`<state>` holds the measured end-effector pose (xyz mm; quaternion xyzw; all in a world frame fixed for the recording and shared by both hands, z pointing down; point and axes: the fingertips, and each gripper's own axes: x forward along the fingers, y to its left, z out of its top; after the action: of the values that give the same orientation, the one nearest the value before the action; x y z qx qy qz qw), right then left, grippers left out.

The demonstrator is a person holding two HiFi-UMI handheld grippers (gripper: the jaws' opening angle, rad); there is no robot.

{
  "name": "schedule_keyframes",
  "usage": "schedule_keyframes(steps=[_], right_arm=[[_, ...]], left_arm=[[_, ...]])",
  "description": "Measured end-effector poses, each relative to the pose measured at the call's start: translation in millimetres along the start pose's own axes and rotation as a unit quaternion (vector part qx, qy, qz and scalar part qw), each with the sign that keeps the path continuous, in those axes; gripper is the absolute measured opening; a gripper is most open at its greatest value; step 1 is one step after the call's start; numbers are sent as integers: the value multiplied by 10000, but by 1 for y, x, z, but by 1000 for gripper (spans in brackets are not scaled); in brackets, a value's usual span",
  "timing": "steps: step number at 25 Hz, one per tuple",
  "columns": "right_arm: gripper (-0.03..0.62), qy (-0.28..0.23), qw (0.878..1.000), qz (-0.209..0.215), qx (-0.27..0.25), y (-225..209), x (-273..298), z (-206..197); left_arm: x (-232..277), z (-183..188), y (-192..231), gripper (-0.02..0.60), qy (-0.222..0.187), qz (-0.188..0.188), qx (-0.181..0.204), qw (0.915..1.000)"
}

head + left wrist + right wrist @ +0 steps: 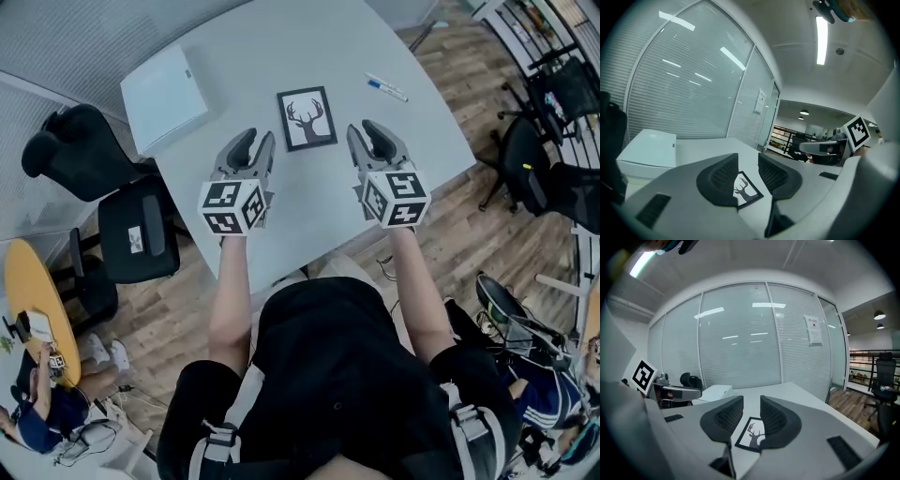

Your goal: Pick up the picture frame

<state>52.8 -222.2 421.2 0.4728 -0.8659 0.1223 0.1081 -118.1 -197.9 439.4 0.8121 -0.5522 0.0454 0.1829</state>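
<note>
The picture frame (307, 118), black-edged with a deer silhouette on white, lies flat on the white table (309, 216). My left gripper (256, 143) hovers just left of and nearer than the frame, jaws open and empty. My right gripper (366, 133) hovers to the frame's right, also open and empty. Neither touches the frame. In the left gripper view the frame (746, 190) shows past the gap of the open left gripper (747, 161). In the right gripper view the frame (751, 434) lies below and beyond the open right gripper (751, 404).
A white flat box (167, 94) sits on the table's far left. A marker pen (386, 87) lies at the far right. Black chairs (131, 234) stand left of the table, more chairs (534, 169) at right. A yellow round table (33, 300) with a seated person is lower left.
</note>
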Motion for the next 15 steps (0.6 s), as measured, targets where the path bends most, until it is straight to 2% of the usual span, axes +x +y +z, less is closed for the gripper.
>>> schedule_keyframes(steps=[6,15], right_arm=[[126,317,9992,219,141,-25,47,-16],[126,950,9939,331,442,-60,102,-75]], left_arm=[[42,-16,17,133,280,254,-259,9989],[103,-66,34,135,845,375,-626,9937]])
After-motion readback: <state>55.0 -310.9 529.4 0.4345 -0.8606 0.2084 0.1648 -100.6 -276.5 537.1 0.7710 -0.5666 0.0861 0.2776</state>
